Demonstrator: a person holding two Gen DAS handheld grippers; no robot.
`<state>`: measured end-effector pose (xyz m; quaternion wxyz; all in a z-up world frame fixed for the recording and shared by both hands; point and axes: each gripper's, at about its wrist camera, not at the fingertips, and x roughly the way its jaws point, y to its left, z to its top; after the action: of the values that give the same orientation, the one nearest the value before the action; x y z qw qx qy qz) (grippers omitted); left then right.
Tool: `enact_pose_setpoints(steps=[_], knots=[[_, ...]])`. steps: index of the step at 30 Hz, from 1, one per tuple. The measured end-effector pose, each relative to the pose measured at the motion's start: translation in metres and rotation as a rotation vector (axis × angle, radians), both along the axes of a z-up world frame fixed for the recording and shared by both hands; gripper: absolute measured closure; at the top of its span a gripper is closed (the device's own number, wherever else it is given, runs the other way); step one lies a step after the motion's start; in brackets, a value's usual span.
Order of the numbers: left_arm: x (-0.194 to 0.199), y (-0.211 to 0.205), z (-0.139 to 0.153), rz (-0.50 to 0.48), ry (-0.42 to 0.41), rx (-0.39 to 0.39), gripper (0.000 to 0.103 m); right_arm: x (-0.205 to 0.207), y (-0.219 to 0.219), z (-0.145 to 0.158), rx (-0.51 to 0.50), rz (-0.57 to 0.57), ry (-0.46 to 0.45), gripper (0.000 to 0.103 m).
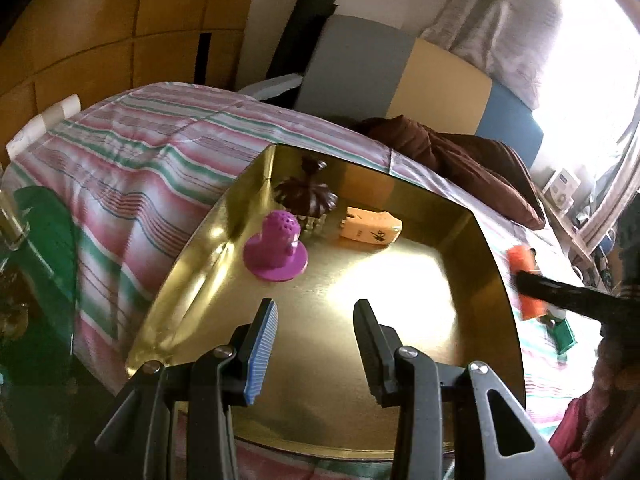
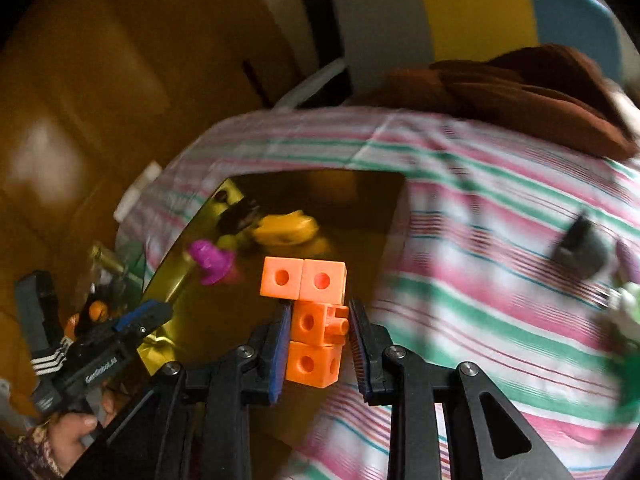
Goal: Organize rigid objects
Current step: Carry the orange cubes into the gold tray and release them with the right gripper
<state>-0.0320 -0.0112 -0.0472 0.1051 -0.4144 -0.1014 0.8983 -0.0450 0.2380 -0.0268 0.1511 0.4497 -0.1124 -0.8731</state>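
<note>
A gold tray (image 1: 472, 240) lies on a striped bedspread. In it stand a purple perforated piece (image 1: 278, 248), a dark brown fan-shaped piece (image 1: 306, 196) and an orange-yellow block (image 1: 370, 227). My left gripper (image 1: 316, 312) is open and empty above the tray's near part. My right gripper (image 2: 318, 320) is shut on an orange piece of linked cubes (image 2: 316, 312) and holds it over the tray's right edge (image 2: 396, 216). The right gripper and the orange cubes (image 1: 526, 280) also show in the left wrist view. The left gripper (image 2: 120, 328) shows at the left of the right wrist view.
A brown cloth (image 1: 460, 160) lies at the back of the bed. A green piece (image 1: 566, 334) lies on the bedspread right of the tray. A dark object (image 2: 580, 248) and a white-green thing (image 2: 628, 312) lie on the bedspread at right. A grey-yellow-blue headboard (image 1: 400, 76) stands behind.
</note>
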Motion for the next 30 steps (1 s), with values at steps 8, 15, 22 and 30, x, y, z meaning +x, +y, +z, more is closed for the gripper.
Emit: enact_pose_setpoints(steps=[8,15,22,30], knots=[[0.001,-0.006,0.001,0.007,-0.006,0.015,0.063,-0.049,-0.083,-0.034,0.09,0.103,-0.116,0.075],[0.003,-0.008,0.004,0.009,-0.002,0.027,0.063,-0.083,-0.118,-0.056,0.157,0.104,-0.158,0.074],[0.001,-0.011,0.002,0.016,-0.011,0.032,0.063,-0.089,-0.113,-0.058,0.099,0.035,-0.161,0.05],[0.003,-0.005,-0.003,0.01,-0.016,0.009,0.063,-0.05,-0.099,-0.034,0.057,0.032,-0.084,0.049]])
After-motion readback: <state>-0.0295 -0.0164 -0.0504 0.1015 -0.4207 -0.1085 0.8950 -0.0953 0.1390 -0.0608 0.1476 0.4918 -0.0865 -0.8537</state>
